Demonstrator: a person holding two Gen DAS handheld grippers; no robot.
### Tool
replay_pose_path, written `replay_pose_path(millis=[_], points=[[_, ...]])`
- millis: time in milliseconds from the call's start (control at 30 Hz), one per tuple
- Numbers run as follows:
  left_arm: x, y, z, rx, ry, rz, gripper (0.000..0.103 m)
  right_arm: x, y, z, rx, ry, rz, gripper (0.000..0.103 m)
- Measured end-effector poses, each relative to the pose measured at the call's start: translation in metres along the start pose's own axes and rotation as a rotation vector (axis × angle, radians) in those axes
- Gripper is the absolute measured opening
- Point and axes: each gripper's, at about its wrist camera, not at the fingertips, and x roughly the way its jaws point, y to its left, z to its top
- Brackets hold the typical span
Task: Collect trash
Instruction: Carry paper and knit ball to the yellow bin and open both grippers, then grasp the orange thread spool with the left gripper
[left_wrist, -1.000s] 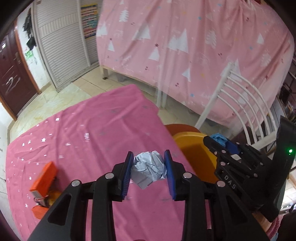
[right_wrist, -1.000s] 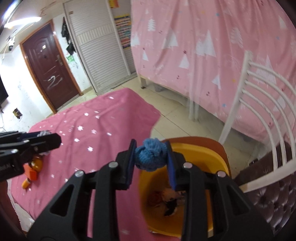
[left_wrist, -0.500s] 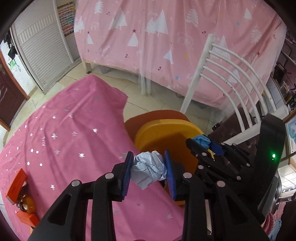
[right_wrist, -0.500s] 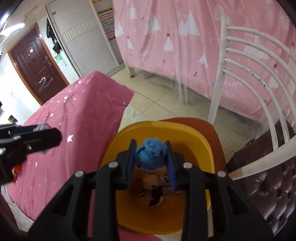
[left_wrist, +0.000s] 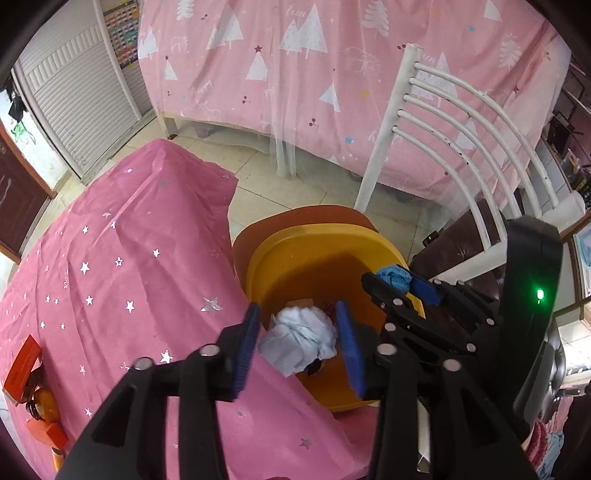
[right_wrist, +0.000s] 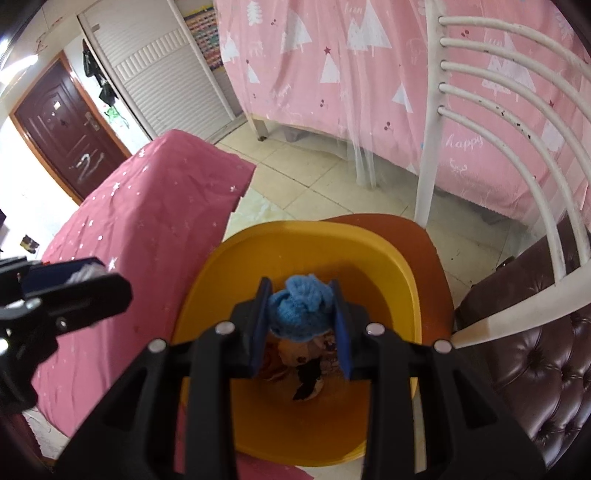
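My left gripper holds a crumpled pale blue paper wad over the near rim of a yellow bin; its jaws look slightly parted around the wad. My right gripper is shut on a blue knitted ball above the bin's opening. The right gripper also shows in the left wrist view. Some trash lies at the bin's bottom.
A table under a pink star-print cloth sits left of the bin. Orange boxes lie at its left end. A white chair back and brown cushioned seat stand to the right. A pink curtain hangs behind.
Both grippers have moved right, from above the table to over the yellow bin, each carrying its item. The left gripper's jaws have widened a little around the wad.
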Motion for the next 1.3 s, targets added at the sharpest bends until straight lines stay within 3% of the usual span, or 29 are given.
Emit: replay_pose_path(millis=[100, 633, 1000, 1067, 1300], points=[[-0.001, 0.003, 0.001, -0.015, -0.003, -0.006, 0.06, 0.0, 0.003, -0.001, -0.01, 0.001, 0.004, 0.045], [-0.075, 0.061, -0.021, -0.124, -0.137, -0.021, 0.061, -0.021, 0.029, 0.007, -0.037, -0.058, 0.03, 0.046], [-0.126, 0.122, -0.062, -0.185, -0.251, 0.031, 0.064, -0.035, 0.105, 0.016, -0.159, -0.086, 0.075, 0.048], [-0.135, 0.136, -0.072, -0.189, -0.268, 0.046, 0.065, -0.036, 0.12, 0.016, -0.183, -0.087, 0.09, 0.056], [-0.156, 0.191, -0.108, -0.244, -0.294, 0.109, 0.069, -0.03, 0.173, 0.017, -0.264, -0.077, 0.132, 0.057]])
